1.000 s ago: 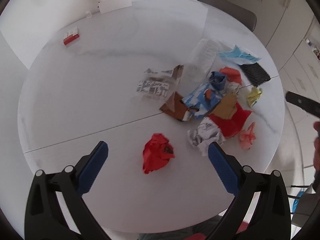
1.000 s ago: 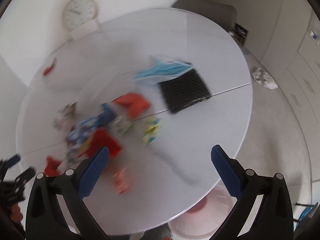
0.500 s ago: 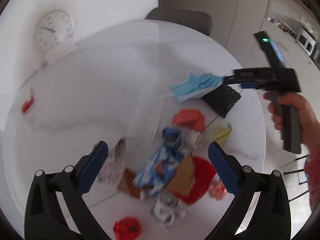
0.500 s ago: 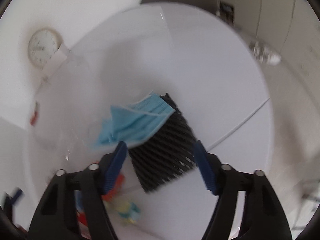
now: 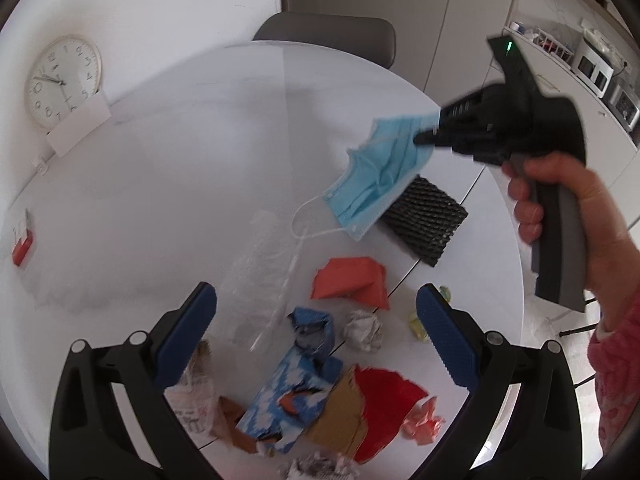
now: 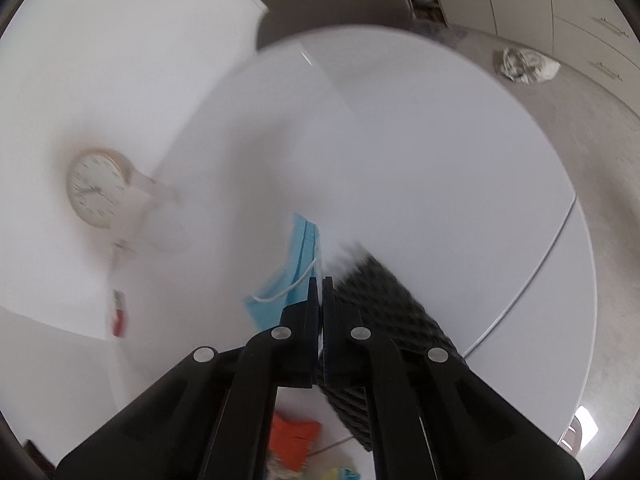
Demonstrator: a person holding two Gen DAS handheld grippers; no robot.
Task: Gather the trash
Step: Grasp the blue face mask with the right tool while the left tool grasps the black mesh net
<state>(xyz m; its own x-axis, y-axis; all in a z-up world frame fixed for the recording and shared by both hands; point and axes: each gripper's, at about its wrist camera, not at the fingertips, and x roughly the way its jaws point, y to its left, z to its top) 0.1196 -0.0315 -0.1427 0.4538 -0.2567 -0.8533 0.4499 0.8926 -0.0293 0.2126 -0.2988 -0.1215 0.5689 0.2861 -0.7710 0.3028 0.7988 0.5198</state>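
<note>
My right gripper [image 6: 320,280] is shut on a light blue face mask [image 5: 376,176] and holds it above the round white table [image 5: 160,184]; the mask also shows in the right wrist view [image 6: 304,248]. In the left wrist view the right gripper [image 5: 420,138] hangs over a black mesh pad [image 5: 424,216]. My left gripper [image 5: 316,320] is open and empty above a pile of trash: an orange paper [image 5: 352,280], a blue printed wrapper [image 5: 292,392], a red sheet [image 5: 384,400], a crumpled white ball [image 5: 364,330] and a clear plastic bag [image 5: 260,272].
A wall clock [image 5: 62,80] leans at the table's far left. A small red and white box [image 5: 22,240] lies near the left rim. A grey chair [image 5: 324,36] stands behind the table. Crumpled paper [image 6: 524,64] lies on the floor.
My right gripper has closed on the blue mask and lifted it off the table. My left gripper has swung forward over the pile, from the red crumpled piece.
</note>
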